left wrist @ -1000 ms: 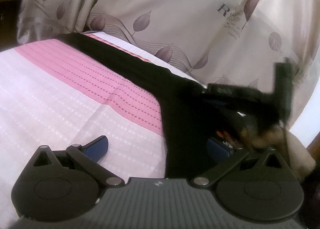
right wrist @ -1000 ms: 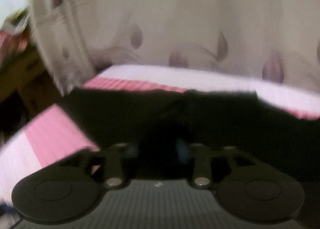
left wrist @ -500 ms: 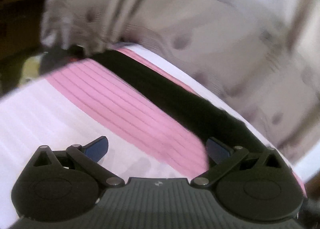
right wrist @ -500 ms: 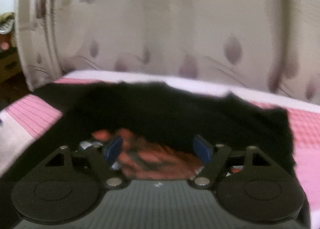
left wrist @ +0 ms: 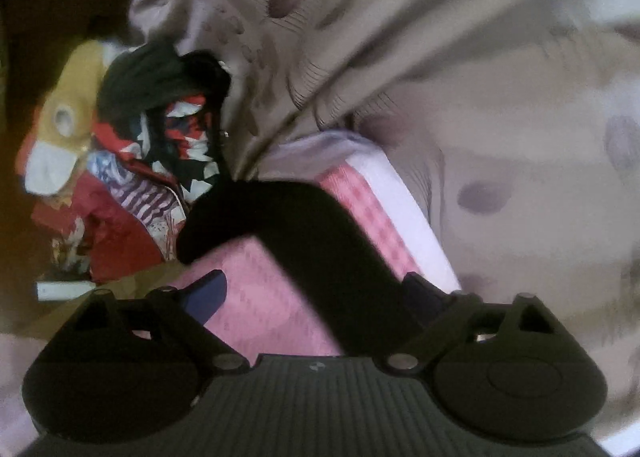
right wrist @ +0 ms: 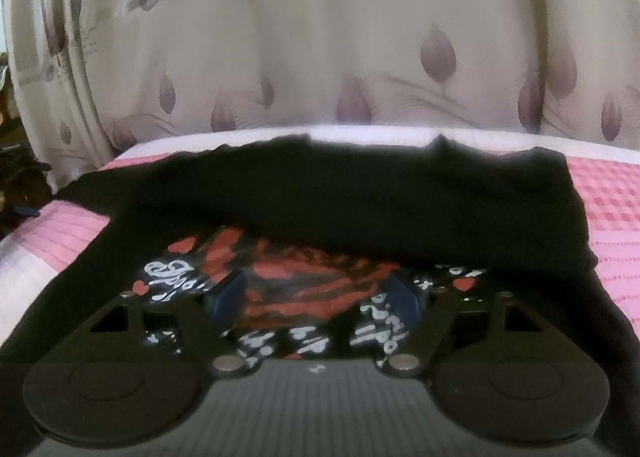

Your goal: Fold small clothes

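Observation:
A black garment (right wrist: 360, 197) lies on the pink and white bedsheet (right wrist: 624, 225). Its far part is folded over toward me, and a red and white print (right wrist: 304, 285) shows on the layer beneath. My right gripper (right wrist: 316, 297) is open, low over the print, with nothing between its blue fingers (right wrist: 228, 293). In the left wrist view a black strip of the garment (left wrist: 320, 241) runs across the pink sheet (left wrist: 256, 297) to the bed's corner. My left gripper (left wrist: 316, 293) is open over it, and the cloth passes by the right finger (left wrist: 420, 293).
A beige curtain with purple leaf prints (right wrist: 320, 37) hangs right behind the bed and also fills the right of the left wrist view (left wrist: 480, 97). A pile of red, white and dark clothes (left wrist: 132, 177) lies beyond the bed's corner at the left.
My right gripper has opened and let go of the black cloth, which now lies folded over. My left gripper has swung left toward the bed's corner, bringing the clothes pile into view.

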Available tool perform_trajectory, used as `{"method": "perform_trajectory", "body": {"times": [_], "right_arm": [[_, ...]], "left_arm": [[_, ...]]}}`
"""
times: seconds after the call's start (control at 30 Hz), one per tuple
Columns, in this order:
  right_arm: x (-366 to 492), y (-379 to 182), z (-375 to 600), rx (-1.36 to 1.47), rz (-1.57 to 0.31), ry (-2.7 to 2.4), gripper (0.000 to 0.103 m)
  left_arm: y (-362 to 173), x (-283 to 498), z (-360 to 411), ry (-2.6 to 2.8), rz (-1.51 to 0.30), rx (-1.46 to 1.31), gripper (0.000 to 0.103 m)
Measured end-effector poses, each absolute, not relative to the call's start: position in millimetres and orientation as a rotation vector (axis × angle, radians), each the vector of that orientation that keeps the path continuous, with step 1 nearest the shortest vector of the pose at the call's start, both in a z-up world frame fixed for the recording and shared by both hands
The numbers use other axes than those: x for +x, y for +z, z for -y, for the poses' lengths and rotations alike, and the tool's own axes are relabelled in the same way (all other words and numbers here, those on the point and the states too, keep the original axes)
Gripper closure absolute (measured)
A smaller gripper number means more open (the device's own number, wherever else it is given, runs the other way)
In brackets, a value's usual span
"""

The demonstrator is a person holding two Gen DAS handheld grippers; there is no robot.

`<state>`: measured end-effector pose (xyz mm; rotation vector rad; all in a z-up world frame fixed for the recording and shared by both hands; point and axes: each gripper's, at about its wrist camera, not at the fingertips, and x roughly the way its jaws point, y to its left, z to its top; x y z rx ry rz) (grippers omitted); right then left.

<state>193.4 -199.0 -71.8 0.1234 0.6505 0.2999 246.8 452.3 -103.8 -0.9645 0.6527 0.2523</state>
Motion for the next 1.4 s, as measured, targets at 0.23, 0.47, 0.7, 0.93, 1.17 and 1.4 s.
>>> {"method": "perform_trajectory", "body": {"times": [0.23, 0.47, 0.7, 0.93, 1.17, 1.4], "right_arm": [[194, -72, 197, 0.105, -0.659, 0.297, 0.026], [194, -72, 194, 0.086, -0.661, 0.283, 0.023], [196, -72, 191, 0.067, -0.675, 0.277, 0.023], [196, -73, 194, 0.087, -0.669, 0.283, 0.023], [194, -73, 200, 0.129, -0.649, 0.294, 0.022], [191, -72, 221, 0.262, -0.602, 0.292, 0.022]], "left_arm": [[-130, 268, -500, 0.214, -0.723, -1.212, 0.004], [-177, 267, -523, 0.138, -0.704, -1.464, 0.016], [-166, 275, -513, 0.199, -0.651, -1.314, 0.076], [-72, 263, -470, 0.163, -0.462, -1.04, 0.096], [27, 268, -375, 0.142, -0.336, -0.722, 0.098], [61, 279, -240, -0.105, -0.392, -0.518, 0.098]]}}
